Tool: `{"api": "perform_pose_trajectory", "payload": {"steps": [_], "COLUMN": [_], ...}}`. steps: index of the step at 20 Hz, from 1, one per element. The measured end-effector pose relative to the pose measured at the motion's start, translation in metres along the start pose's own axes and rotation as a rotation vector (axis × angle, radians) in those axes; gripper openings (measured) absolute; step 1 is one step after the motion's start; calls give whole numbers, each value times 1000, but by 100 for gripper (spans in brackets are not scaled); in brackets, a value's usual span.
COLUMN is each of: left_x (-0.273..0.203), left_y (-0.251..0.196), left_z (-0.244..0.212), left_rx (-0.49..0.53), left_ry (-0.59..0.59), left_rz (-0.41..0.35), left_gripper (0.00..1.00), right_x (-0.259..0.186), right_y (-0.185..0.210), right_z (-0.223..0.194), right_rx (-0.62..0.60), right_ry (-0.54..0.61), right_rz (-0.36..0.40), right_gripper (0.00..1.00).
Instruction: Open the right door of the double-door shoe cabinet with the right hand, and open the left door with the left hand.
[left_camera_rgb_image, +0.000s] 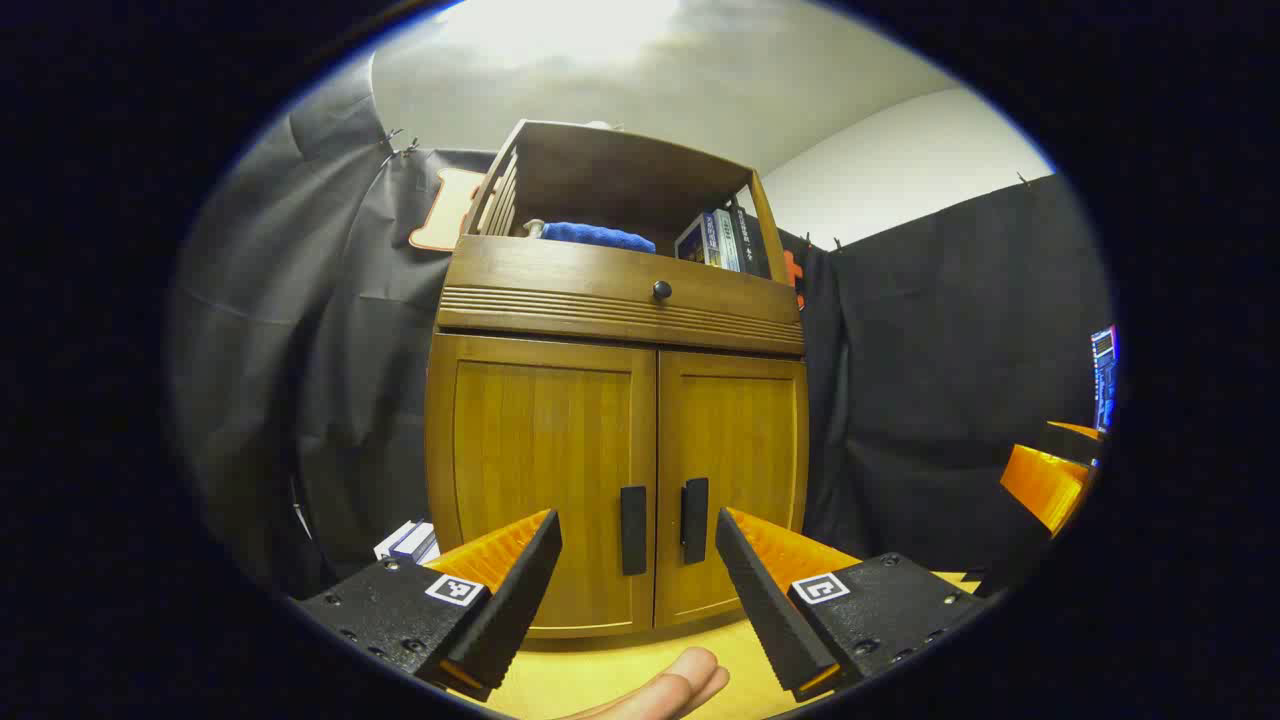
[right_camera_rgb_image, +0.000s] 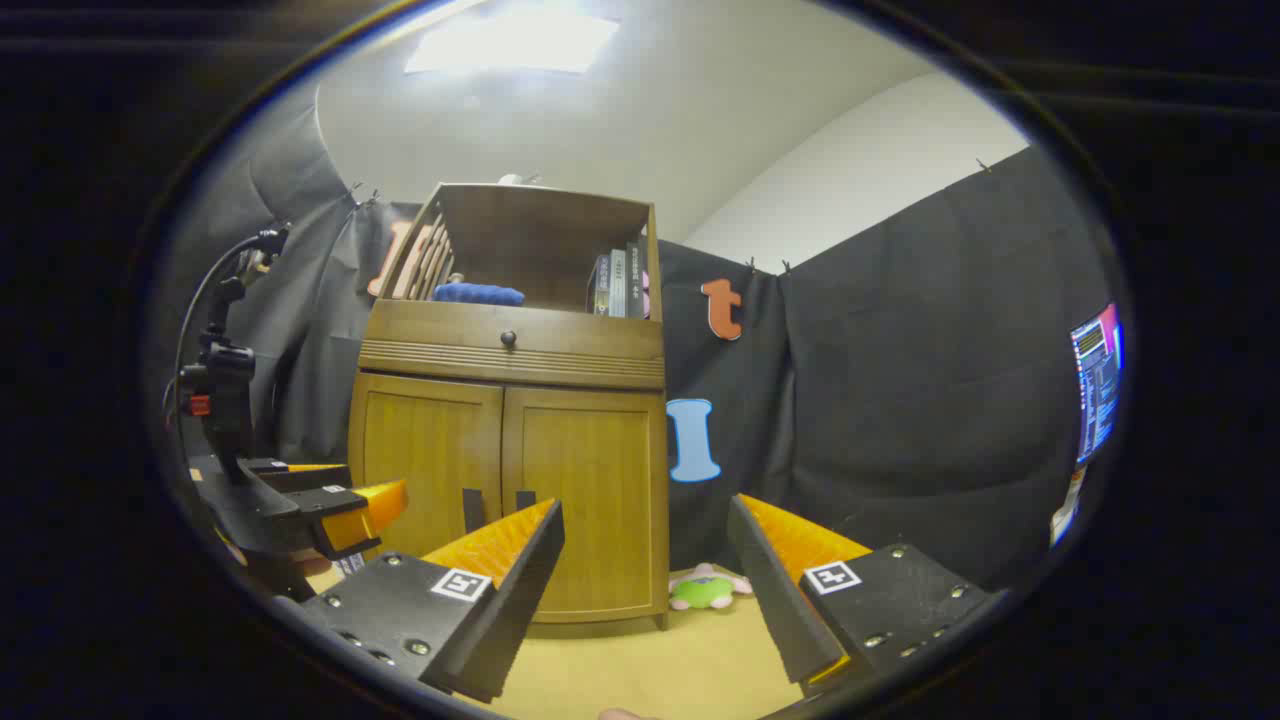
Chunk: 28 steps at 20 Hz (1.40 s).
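With both doors closed and the right gripper (right_camera_rgb_image: 645, 590) spread empty, steer it toward 11 o'clock onto the right door's handle (right_camera_rgb_image: 525, 500), seemingly half-hidden, while the left gripper (left_camera_rgb_image: 640, 580) waits, released.

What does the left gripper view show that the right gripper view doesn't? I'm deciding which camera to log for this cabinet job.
Left gripper view alone: fingertips of a hand at the bottom edge, and small boxes on the floor left of the cabinet. Right gripper view alone: a green plush toy on the floor by the cabinet's right corner, and the left gripper off to the side. Both: the shoe cabinet with both doors shut, the drawer knob, blue cloth, books, and a monitor at right.
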<state>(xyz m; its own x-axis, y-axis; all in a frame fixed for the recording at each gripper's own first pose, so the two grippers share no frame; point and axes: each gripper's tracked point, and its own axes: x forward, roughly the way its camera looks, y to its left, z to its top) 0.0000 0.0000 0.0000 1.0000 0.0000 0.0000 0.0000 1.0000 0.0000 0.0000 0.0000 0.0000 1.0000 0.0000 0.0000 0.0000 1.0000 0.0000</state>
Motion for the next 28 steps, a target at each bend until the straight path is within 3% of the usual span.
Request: {"api": "perform_pose_trajectory", "payload": {"steps": [7,8,9,12,20,25,28], "left_x": [-1,-1,-1,2,16,27,34], "left_y": [-5,-4,-4,-9,-15,-15,-11], "left_z": [0,-1,-1,-4,-20,-30,-35], "left_rx": [-1,-7,-12,-12,17,35,42], "left_ry": [-3,-4,-4,4,43,73,84], "left_rz": [-6,3,10,3,3,20,35], "left_gripper": [94,94,94,94,94,94,94], "right_x": [12,16,18,29,92,157,195], "right_y": [4,4,5,7,24,67,109], "right_z": [-8,-11,-14,-27,-65,-108,-144], "right_rx": [-6,-5,-3,10,-28,-55,13], "right_ry": [19,23,29,54,92,143,208], "right_rz": [10,13,14,17,55,156,238], "right_gripper": [98,93,98,98,98,98,98]}}
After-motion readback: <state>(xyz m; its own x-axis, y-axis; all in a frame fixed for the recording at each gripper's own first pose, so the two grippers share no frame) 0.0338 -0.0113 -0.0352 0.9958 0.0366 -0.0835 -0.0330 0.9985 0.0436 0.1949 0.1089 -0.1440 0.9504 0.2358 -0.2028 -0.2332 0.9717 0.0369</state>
